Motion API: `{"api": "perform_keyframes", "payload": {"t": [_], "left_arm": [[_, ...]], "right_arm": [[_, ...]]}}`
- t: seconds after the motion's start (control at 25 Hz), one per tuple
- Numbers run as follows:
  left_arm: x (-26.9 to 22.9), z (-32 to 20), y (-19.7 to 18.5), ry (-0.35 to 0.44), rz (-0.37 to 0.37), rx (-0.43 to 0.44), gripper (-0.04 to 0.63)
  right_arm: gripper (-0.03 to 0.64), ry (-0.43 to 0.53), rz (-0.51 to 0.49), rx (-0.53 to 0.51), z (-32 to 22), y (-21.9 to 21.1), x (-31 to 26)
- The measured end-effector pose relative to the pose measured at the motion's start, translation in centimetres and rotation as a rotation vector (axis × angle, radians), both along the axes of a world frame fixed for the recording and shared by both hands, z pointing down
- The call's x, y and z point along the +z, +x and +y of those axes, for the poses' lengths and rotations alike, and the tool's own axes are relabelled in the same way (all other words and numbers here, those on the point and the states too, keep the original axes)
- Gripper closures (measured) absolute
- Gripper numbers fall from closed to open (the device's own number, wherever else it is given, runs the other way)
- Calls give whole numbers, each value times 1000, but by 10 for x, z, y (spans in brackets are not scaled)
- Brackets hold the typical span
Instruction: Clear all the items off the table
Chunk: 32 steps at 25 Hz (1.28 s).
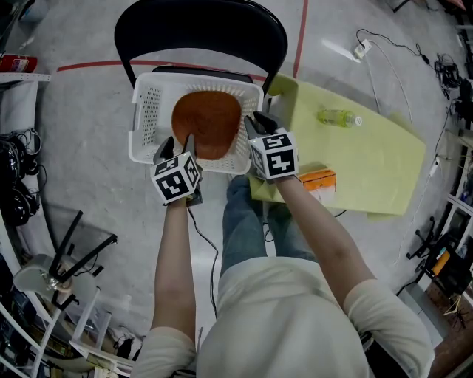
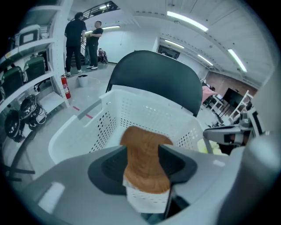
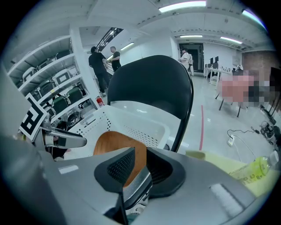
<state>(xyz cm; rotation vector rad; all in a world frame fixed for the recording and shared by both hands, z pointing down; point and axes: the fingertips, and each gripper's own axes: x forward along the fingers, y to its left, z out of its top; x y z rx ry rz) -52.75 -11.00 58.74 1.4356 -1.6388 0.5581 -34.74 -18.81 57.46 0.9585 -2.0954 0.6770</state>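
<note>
Left gripper (image 1: 177, 144) and right gripper (image 1: 255, 122) hang in the head view over the near rim of a white perforated basket (image 1: 144, 96) that sits on a black chair (image 1: 199, 22). A round wooden plate (image 1: 207, 122) lies tilted inside the basket, one gripper at each side of its near edge. To the right stands a yellow-green table (image 1: 384, 170) with a plastic bottle (image 1: 338, 117) and an orange box (image 1: 319, 179) on it.

In the left gripper view, the plate runs up between the two jaws, which stand apart and loose about it, with a strip of basket rim below.

In the right gripper view, the jaws are slightly parted. The plate's edge shows in the narrow gap and beyond the left pad, and the grip looks slack rather than clamped. The bottle lies far right.
</note>
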Motion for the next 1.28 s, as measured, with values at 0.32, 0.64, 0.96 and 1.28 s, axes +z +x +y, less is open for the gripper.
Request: {"api": "perform_keyframes", "payload": {"t": [0.32, 0.64, 0.96, 1.28], "left_arm": [[-3, 4, 6, 4, -20, 29, 370], [-14, 11, 11, 6, -23, 33, 391], [-39, 12, 30, 37, -18, 56, 527], [-73, 11, 52, 88, -14, 92, 583]], "right_arm": [[543, 5, -2, -8, 9, 2, -5], [543, 17, -12, -6, 15, 6, -19], [549, 32, -23, -11, 25, 11, -38], [578, 55, -32, -14, 37, 15, -64]]}}
